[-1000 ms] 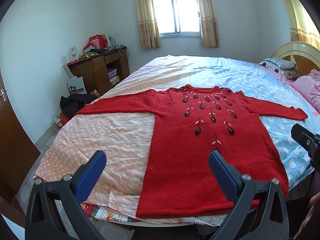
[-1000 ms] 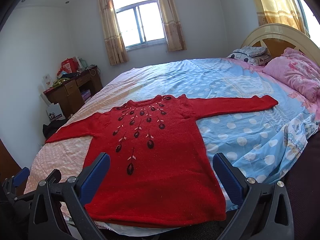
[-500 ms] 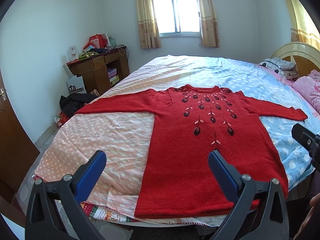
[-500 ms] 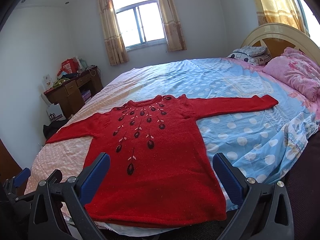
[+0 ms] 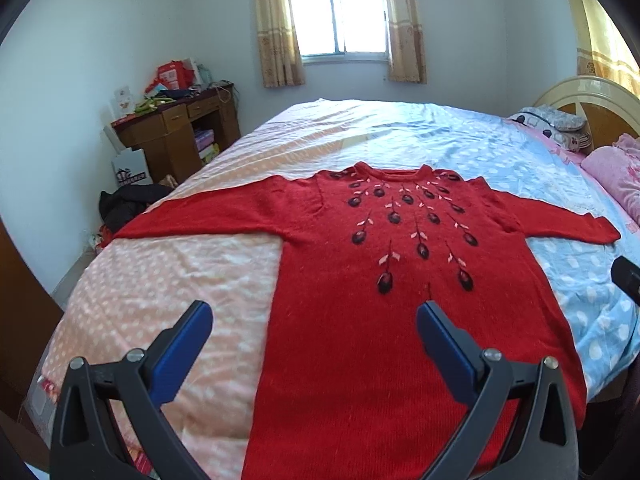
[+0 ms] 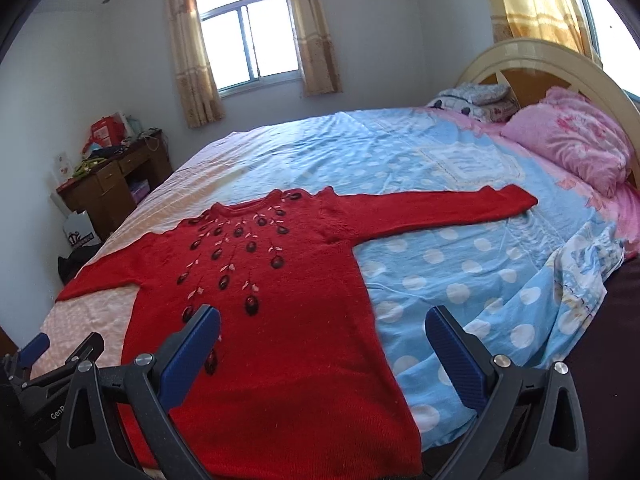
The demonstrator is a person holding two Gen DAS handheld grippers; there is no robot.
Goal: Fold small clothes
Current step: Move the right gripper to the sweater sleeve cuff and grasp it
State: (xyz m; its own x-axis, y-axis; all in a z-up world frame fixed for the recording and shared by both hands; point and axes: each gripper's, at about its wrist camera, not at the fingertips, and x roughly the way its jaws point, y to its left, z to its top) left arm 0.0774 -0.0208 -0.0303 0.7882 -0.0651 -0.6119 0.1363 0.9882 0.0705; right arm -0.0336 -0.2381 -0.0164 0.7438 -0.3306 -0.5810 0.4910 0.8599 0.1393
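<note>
A red knit sweater (image 5: pixel 360 320) with dark embroidered buds lies flat, front up, on the bed, both sleeves spread out sideways. It also shows in the right wrist view (image 6: pixel 280 340). My left gripper (image 5: pixel 314 320) is open and empty, hovering above the sweater's lower left side near the hem. My right gripper (image 6: pixel 322 324) is open and empty, above the sweater's lower right side. The right gripper's tip shows at the right edge of the left wrist view (image 5: pixel 626 282); the left gripper shows at the lower left of the right wrist view (image 6: pixel 36 368).
The bed has a pink polka-dot sheet (image 5: pixel 160 280) on the left and a blue polka-dot sheet (image 6: pixel 480 272) on the right. Pink pillows (image 6: pixel 572 140) and a headboard (image 6: pixel 540 60) are at the right. A wooden desk (image 5: pixel 176 132) and dark clothes (image 5: pixel 124 204) stand left.
Both grippers have moved slightly forward and lower toward the sweater's hem. The sweater has not moved.
</note>
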